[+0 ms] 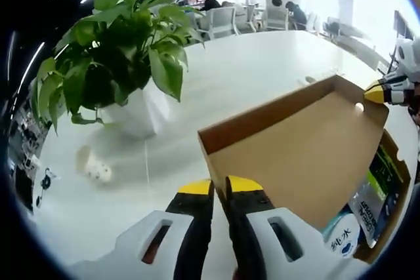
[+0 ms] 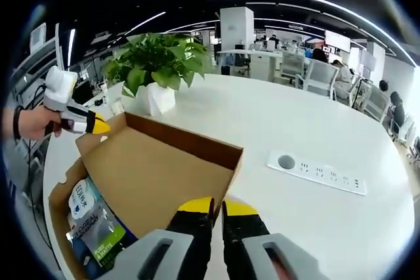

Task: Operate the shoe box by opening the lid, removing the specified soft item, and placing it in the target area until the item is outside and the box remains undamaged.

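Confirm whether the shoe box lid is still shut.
No: the lid stands swung up, and soft packs show inside the shoe box.

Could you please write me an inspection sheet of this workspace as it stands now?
Surface: white table, broad and round-edged.
Job's things: cardboard shoe box with its lid raised; soft packets lie inside.
Clutter: potted plant in a white pot; small white object beside it; power strip set in the table.
Grippers: left tongs and right tongs both shut, each at a lid corner; whether they pinch it cannot be told.
Cables: nothing seen.
Surroundings: open office, desks, chairs, seated people, ceiling strip lights.
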### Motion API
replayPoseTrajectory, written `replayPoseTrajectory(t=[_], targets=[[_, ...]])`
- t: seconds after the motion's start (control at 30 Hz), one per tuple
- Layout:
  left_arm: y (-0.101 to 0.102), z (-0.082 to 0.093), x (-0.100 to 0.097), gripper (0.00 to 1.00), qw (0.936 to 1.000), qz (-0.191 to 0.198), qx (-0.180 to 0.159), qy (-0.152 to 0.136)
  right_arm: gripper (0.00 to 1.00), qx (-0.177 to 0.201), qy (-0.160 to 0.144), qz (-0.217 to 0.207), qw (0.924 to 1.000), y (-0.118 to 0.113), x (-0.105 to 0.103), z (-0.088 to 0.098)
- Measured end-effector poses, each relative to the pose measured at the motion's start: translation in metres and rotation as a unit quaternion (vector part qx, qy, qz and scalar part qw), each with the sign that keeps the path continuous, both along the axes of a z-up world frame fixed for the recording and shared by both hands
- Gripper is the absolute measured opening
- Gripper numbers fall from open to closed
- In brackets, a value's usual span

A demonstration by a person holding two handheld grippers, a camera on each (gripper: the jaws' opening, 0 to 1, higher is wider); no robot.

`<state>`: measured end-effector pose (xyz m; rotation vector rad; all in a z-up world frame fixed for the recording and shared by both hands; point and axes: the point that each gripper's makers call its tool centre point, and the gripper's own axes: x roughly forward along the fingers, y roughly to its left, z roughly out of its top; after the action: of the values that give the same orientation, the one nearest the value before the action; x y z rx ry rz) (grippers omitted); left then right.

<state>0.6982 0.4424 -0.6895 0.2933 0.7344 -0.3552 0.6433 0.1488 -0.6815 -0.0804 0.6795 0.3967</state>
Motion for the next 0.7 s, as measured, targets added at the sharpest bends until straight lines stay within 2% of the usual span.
replayPoseTrajectory(t=[0.3, 0.53, 0.67, 0.7], targets=[[0.003, 0.003, -0.004, 0.12, 0.9998, -0.012, 0.018, -0.001, 0.0, 0.008, 0.004, -0.002, 1.0, 0.0, 0.0, 0.0], [0.002, 0.012, -0.009, 0.12, 0.9996, -0.011, 0.024, -0.006, 0.0, 0.018, 0.008, -0.005, 0.9998, 0.0, -0.001, 0.002], [0.003, 0.016, -0.013, 0.13, 0.9994, -0.015, 0.03, -0.013, 0.0, 0.002, 0.013, 0.001, 0.9999, -0.004, -0.005, -0.001], [0.003, 0.018, -0.014, 0.13, 0.9993, -0.014, 0.031, -0.015, 0.0, 0.007, 0.019, -0.003, 0.9998, -0.006, -0.006, -0.002]])
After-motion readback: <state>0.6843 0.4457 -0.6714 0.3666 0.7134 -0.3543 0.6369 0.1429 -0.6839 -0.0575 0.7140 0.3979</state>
